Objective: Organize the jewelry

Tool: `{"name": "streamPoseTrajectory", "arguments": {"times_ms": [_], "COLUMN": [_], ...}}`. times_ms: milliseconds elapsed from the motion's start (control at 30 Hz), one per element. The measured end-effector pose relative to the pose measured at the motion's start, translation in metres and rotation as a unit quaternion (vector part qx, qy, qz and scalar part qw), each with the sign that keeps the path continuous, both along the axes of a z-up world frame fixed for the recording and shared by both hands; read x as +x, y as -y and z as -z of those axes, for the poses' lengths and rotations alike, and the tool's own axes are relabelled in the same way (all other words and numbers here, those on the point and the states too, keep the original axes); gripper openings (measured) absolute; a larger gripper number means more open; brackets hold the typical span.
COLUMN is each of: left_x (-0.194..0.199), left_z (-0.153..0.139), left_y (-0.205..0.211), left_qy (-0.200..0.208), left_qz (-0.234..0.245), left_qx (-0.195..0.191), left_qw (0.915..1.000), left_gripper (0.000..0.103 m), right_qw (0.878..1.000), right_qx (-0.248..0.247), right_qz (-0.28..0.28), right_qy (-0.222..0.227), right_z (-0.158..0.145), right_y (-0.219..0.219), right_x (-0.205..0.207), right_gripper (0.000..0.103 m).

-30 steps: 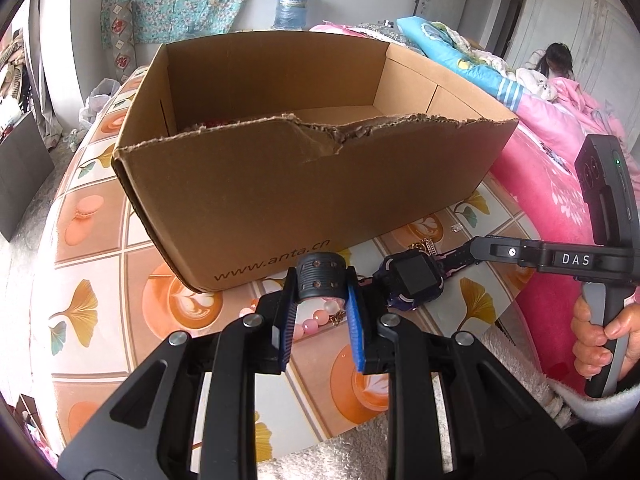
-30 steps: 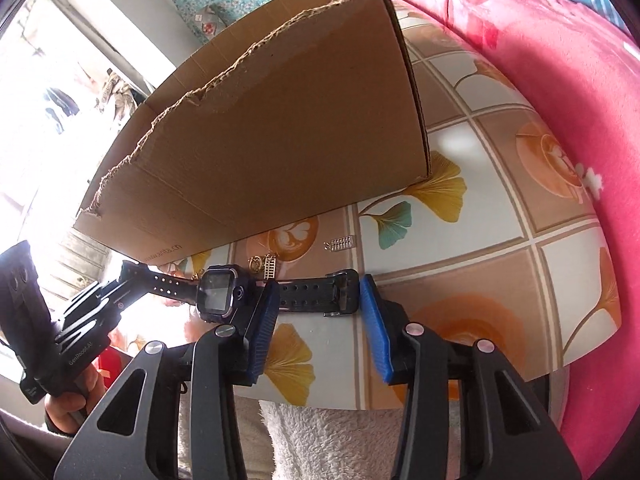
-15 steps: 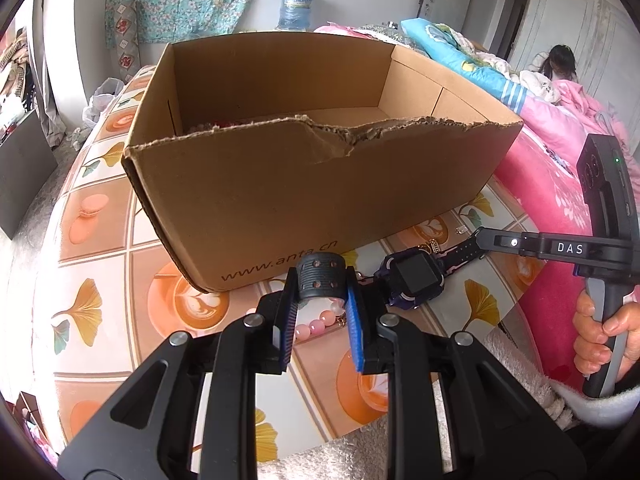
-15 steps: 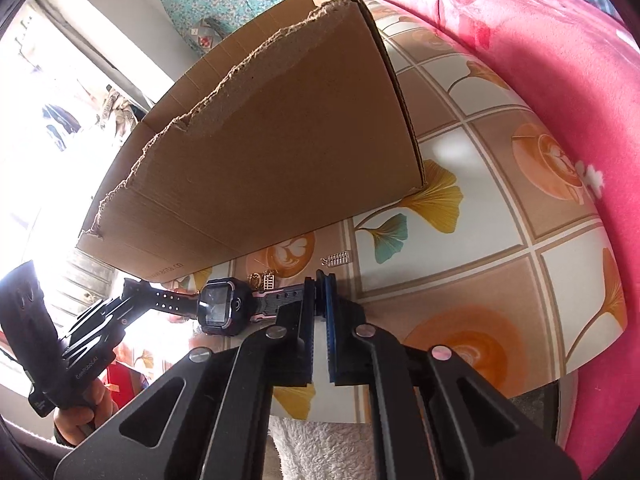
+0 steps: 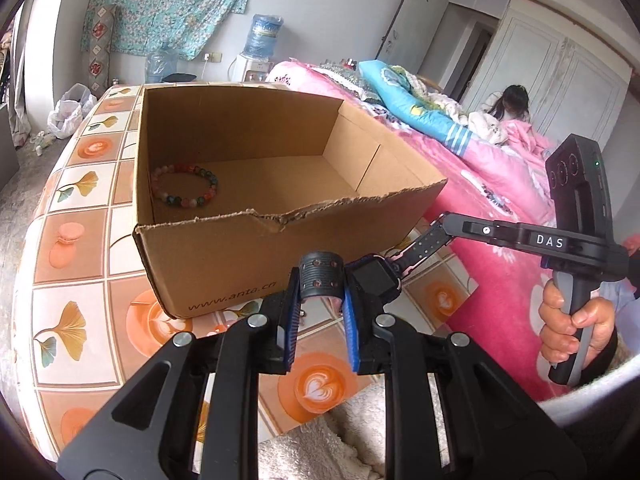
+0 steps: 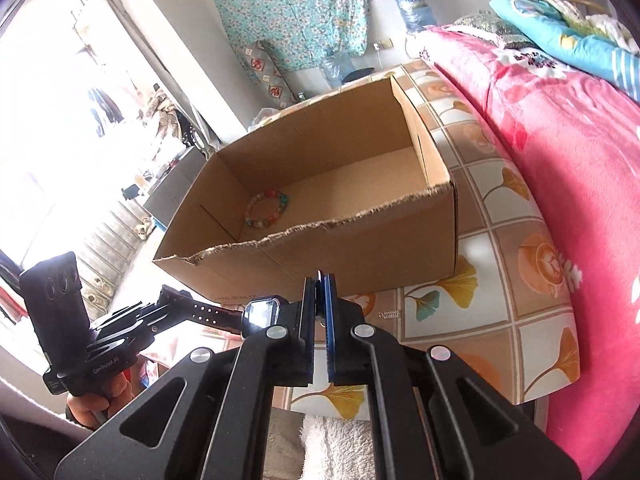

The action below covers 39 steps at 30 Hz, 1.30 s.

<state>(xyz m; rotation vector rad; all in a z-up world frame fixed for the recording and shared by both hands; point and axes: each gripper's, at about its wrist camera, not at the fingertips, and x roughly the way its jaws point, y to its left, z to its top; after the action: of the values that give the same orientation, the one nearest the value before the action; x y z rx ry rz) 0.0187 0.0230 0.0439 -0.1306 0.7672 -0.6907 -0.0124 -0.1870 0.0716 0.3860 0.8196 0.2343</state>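
Left wrist view: the watch (image 5: 374,276) hangs stretched between two grippers, above the table's (image 5: 80,264) near edge, just in front of the box (image 5: 248,256). The left gripper (image 5: 320,316) is clenched on one strap end; the right gripper (image 6: 320,312) has just been closing and now pinches the other strap flat. Holding both ends likely keeps the floppy band straight for carrying over the box's torn front wall. A bead bracelet (image 5: 184,185) already lies on the box floor near its left wall.

Hard to make out: the right pads hide the strap between them in the right wrist view. A small metal piece (image 6: 389,313) lies on the table below the box's right corner; its kind cannot be told. The window side is washed out by glare.
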Motion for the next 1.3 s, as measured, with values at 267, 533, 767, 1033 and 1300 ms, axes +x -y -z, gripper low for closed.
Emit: {"name": "streamPoseTrajectory", "arguments": {"times_ms": [267, 533, 767, 1033, 1300], "left_x": [0.011, 0.1, 0.176, 0.217, 0.215], "left_z": [-0.043, -0.047, -0.023, 0.001, -0.004], "left_y": [-0.018, -0.002, 0.023, 0.043, 0.03], "left_qy": [-0.008, -0.108, -0.173, -0.196, -0.182], "left_qz": [0.047, 0.013, 0.003, -0.022, -0.054], "left_qx": [-0.123, -0.073, -0.012, 0.077, 0.051], "left_qw": [0.9913, 0.9914, 0.9849, 0.9773, 0.9805], "left_gripper": [0.018, 0.018, 0.018, 0.039, 0.048], "right_qw": [0.996, 0.997, 0.992, 0.984, 0.987], "right_qx": [-0.021, -0.009, -0.037, -0.091, -0.101], "right_qz": [-0.041, -0.077, -0.096, -0.109, -0.097], "right_qy": [0.073, 0.026, -0.076, -0.105, -0.074], "right_z": [-0.065, -0.063, -0.02, 0.002, -0.011], "right_y": [-0.008, 0.003, -0.003, -0.011, -0.003], "right_x": [0.015, 0.123, 0.222, 0.271, 0.265], "right_gripper": [0.005, 0.005, 0.005, 0.006, 0.011]}}
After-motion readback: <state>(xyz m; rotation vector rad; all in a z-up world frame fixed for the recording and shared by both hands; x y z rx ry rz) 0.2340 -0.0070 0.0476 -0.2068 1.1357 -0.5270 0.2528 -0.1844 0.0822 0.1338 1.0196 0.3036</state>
